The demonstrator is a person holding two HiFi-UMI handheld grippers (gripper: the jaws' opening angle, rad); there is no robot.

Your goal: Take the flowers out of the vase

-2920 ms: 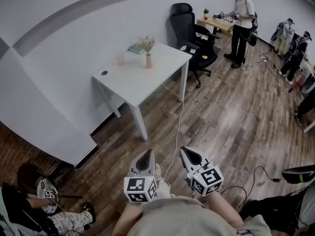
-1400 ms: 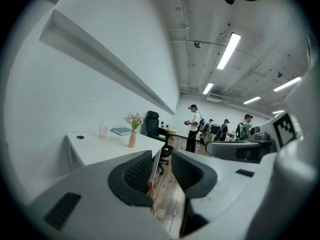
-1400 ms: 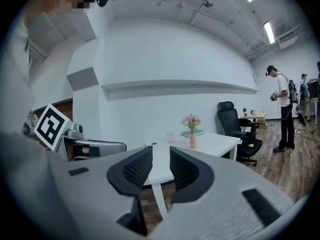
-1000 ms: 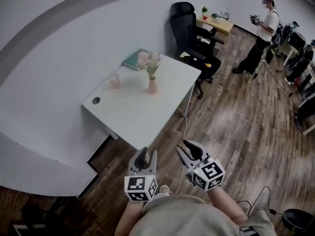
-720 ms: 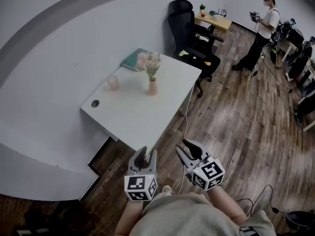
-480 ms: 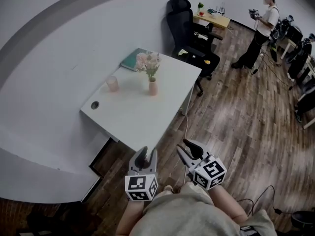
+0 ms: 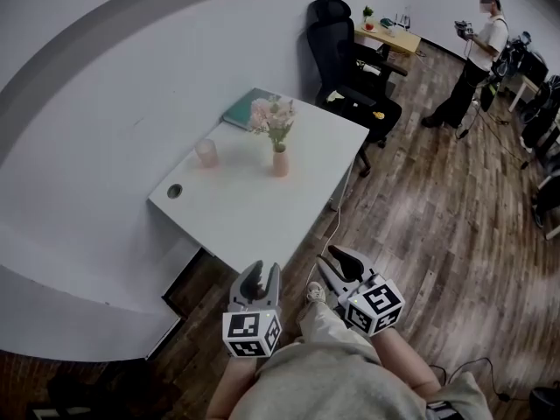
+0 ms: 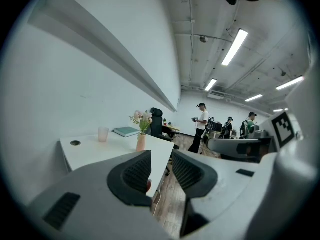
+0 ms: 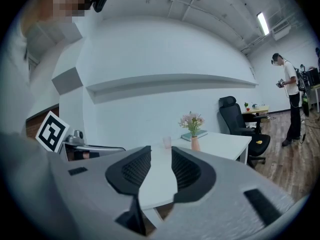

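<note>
Ceiling lights (image 8: 235, 46) in gripper views; flowers (image 7: 271, 116) everywhere

Left claw (image 7: 261, 274), right claw (image 7: 335, 259): jaws apart, empty, side by side.

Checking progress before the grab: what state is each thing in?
flowers: standing in the vase
vase: upright on the white table
cup: upright, apart from the vase
book: flat, closed
left gripper: open, empty
right gripper: open, empty
</note>
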